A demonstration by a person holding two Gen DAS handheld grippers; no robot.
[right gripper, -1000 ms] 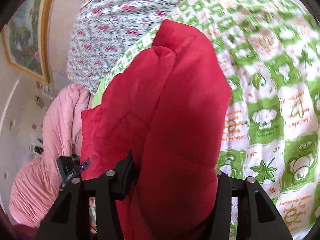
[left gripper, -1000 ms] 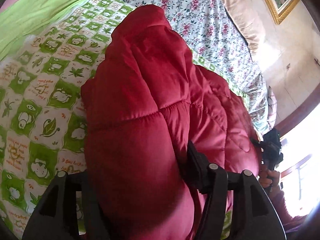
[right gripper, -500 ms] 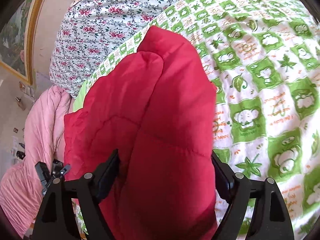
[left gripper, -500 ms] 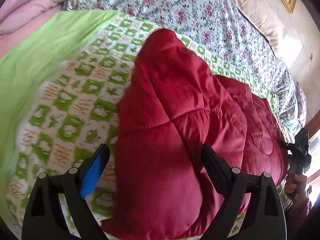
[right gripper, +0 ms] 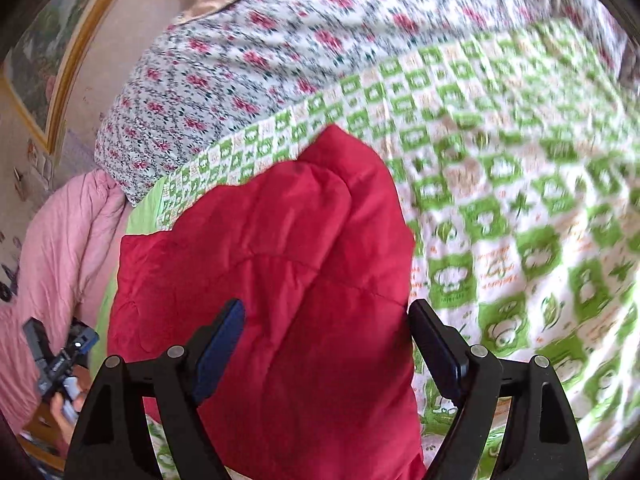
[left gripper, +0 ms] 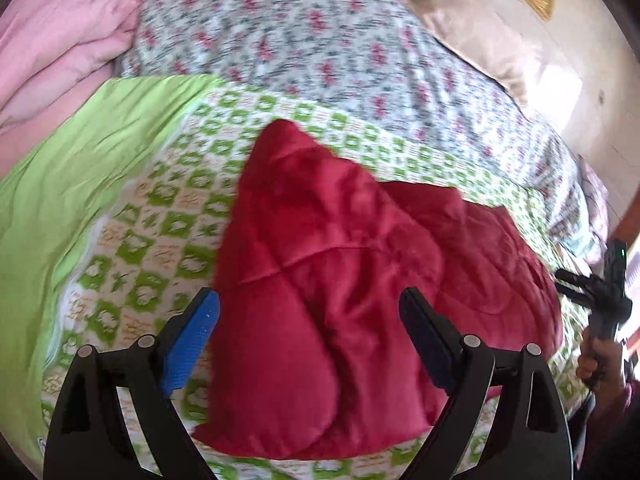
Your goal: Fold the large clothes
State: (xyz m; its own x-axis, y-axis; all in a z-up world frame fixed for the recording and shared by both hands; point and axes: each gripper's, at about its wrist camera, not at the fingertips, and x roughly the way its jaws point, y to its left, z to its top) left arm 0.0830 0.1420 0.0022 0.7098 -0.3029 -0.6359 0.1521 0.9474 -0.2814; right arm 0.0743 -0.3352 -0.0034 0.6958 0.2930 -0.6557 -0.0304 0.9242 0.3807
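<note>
Both claws let go since a sec ago: left claw [left gripper: 308, 320] & right claw [right gripper: 324, 332] now wide open, holding nothing, lifted off red quilted jacket [left gripper: 340, 280], which lies folded on bed [left gripper: 132, 240] w/ green-check cover; this fold looks done

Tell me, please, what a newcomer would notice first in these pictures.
First comes the red jacket, a padded heap lying in the middle of the green quilt on the bed. Next, the left gripper and the right gripper hang open above its near edge, touching nothing. Behind lies a floral sheet.
</note>
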